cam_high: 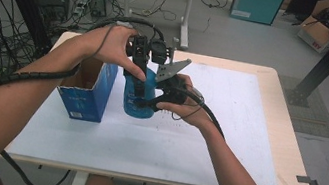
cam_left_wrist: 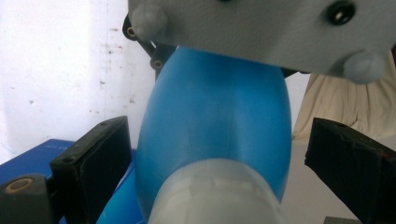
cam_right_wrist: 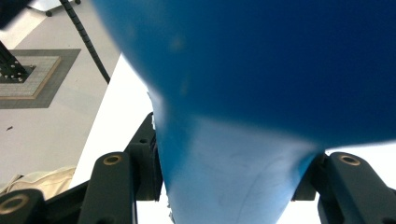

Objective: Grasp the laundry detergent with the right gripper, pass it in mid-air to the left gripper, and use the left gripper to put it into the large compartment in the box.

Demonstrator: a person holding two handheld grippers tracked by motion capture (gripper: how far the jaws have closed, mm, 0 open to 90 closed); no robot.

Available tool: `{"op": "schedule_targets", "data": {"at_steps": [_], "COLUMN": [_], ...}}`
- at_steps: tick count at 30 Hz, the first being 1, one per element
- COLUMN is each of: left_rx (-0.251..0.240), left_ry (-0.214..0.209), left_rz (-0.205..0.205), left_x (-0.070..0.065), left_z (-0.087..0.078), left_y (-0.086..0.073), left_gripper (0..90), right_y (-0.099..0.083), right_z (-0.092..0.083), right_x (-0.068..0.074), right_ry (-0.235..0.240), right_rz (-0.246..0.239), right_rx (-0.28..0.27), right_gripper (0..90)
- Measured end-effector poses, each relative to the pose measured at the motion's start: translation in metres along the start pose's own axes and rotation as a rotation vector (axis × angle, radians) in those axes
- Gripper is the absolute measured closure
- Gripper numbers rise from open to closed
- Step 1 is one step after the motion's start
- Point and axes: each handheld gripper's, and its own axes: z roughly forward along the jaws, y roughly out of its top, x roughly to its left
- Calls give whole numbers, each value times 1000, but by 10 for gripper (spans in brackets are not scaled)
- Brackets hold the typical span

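Note:
A blue bottle (cam_high: pixel 139 99) with a pale, narrower end is held above the white mat between both hands. My right gripper (cam_high: pixel 146 102) comes in from the right, and in the right gripper view (cam_right_wrist: pixel 233 177) its jaws press on both sides of the bottle's (cam_right_wrist: pixel 261 70) pale end. My left gripper (cam_high: pixel 138 70) reaches down from above. In the left gripper view (cam_left_wrist: pixel 217 156) the bottle (cam_left_wrist: pixel 215 116) sits between the wide jaws, with a small gap at each black pad (cam_left_wrist: pixel 95 156).
An open blue cardboard box (cam_high: pixel 86 90) stands left of the bottle on the white mat (cam_high: pixel 226 133). The wooden table edge (cam_high: pixel 292 164) runs along the right. The right gripper's grey plate (cam_left_wrist: pixel 261 32) hangs close above the bottle.

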Motion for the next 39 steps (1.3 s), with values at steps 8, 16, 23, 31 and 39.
{"op": "schedule_targets", "data": {"at_steps": [8, 16, 23, 31, 39], "left_rx": [-5, -4, -14, -9, 8], "left_ry": [7, 16, 22, 35, 30], "left_rz": [7, 9, -4, -6, 16], "left_x": [0, -1, -2, -2, -2], "left_z": [0, -1, 0, 0, -1], "left_y": [1, 1, 0, -1, 0], "left_gripper": [152, 244, 290, 355, 362], "right_y": [0, 0, 1, 1, 1], "right_z": [-2, -4, -4, -2, -2], "right_x": [1, -1, 0, 1, 3], "right_ry": [2, -8, -11, -3, 4], "right_rz": [13, -31, -33, -26, 3], "right_rx": [-7, -13, -16, -15, -6], "right_gripper": [431, 431, 431, 431, 430]}}
